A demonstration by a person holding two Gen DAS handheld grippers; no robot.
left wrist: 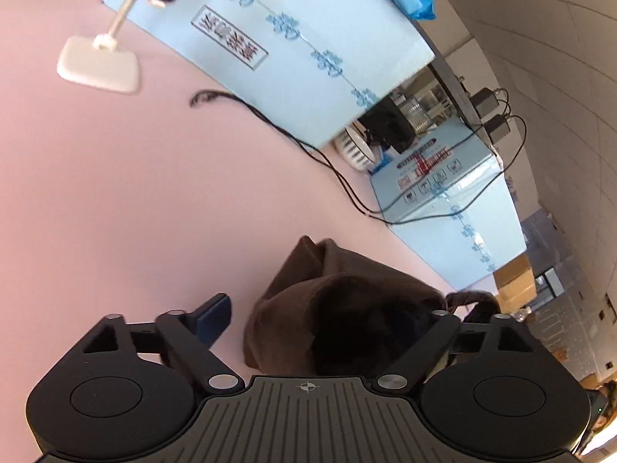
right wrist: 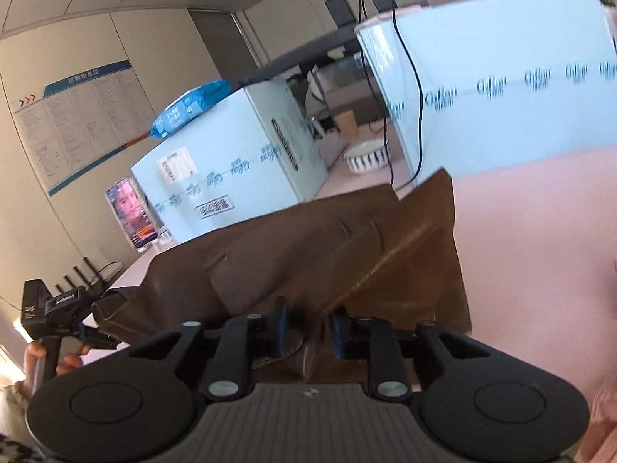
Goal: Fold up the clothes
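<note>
Two grippers on job. My right gripper (right wrist: 308, 332) pinching edge of brown garment (right wrist: 308, 239), cloth lifted off pink table (right wrist: 540, 231). Left gripper (left wrist: 324, 316) spread wide, garment bunched between fingers, not clamped. Looks like lift-and-fold step; next I'd close left, carry edge across. Blue boxes (left wrist: 308, 58) near.

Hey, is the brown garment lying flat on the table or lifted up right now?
Lifted: the brown garment hangs bunched from the right gripper, shut on its edge, above the pink table.
</note>
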